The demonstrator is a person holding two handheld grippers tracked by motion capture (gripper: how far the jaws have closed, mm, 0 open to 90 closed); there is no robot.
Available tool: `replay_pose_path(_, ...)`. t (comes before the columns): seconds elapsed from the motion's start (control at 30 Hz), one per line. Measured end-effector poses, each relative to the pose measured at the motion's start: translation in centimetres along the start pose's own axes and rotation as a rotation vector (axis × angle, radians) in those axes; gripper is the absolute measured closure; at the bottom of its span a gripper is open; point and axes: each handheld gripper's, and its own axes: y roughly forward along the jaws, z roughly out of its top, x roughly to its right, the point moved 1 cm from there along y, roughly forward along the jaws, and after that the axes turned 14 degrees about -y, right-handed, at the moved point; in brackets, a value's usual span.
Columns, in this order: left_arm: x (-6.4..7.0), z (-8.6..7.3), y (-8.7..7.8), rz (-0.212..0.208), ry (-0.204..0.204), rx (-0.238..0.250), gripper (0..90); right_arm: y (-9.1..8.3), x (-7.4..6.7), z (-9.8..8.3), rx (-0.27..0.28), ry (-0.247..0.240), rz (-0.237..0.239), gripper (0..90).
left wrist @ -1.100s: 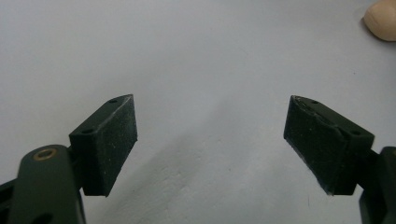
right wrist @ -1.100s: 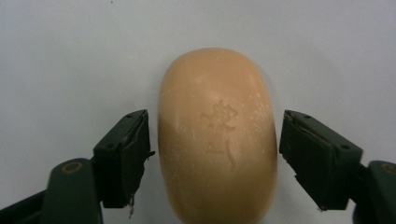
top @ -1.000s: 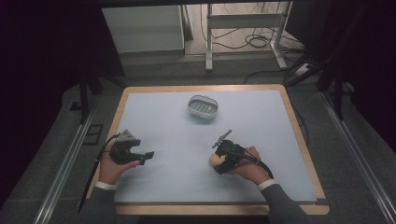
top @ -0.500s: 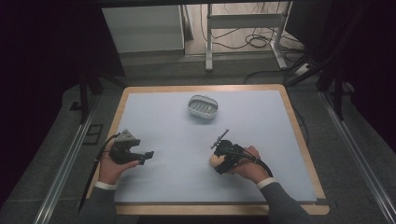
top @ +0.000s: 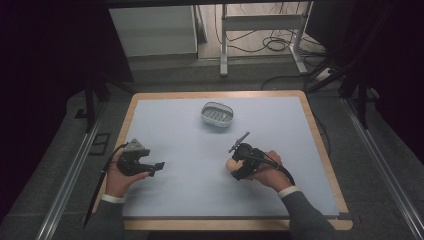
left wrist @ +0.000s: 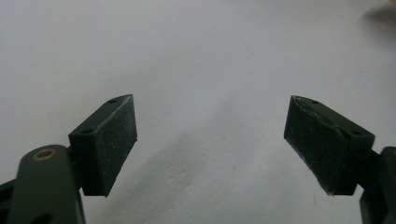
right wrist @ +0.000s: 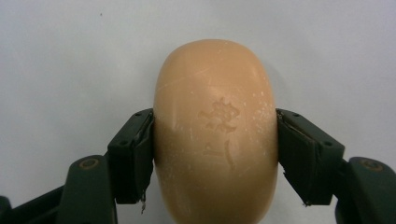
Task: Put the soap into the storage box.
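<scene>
Between right tool (right wrist: 215, 154) jaws: soap (right wrist: 215, 130), near end cropped | left tool (left wrist: 210, 144) agape, empty

Dish (top: 217, 114) behind soap (top: 230, 164) on table (top: 300, 130)

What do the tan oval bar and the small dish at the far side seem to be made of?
The soap bar looks like solid soap: waxy matte tan surface, a stamped mark and pale scuffs. The soap dish seems to be light grey plastic with a slatted inside, though it is too small to be sure.
</scene>
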Motion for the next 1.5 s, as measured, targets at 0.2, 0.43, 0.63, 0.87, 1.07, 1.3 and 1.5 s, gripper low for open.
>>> replay_pose_path(0.2, -0.1, 0.0, 0.0, 0.001, -0.003, -0.002, 17.5, -0.5, 0.6, 0.3, 0.013, -0.001, -0.012, 32.5)
replay_pose_path(0.43, -0.1, 0.0, 0.0, 0.002, -0.001, -0.005, 17.5, -1.0, 1.6, 1.1, 0.032, -0.013, -0.023, 32.5)
replay_pose_path(0.63, -0.2, 0.0, -0.1, 0.007, -0.003, -0.003, 17.4, -1.1, 2.2, 1.6, 0.044, -0.027, -0.019, 32.5)
replay_pose_path(0.87, -0.2, 0.0, -0.2, 0.008, 0.0, -0.002, 17.4, -1.2, 3.0, 2.3, 0.058, -0.032, -0.02, 32.5)
replay_pose_path(1.07, -0.2, 0.0, -0.2, 0.008, -0.001, -0.004, 17.3, -1.4, 3.5, 2.7, 0.066, -0.033, -0.024, 32.5)
replay_pose_path(1.3, -0.2, 0.0, -0.2, 0.01, 0.0, -0.004, 17.3, -1.7, 4.3, 3.1, 0.076, -0.043, -0.041, 32.5)
replay_pose_path(1.5, -0.2, 0.0, -0.1, 0.011, 0.003, -0.008, 17.3, -1.8, 4.9, 3.5, 0.078, -0.037, -0.044, 32.6)
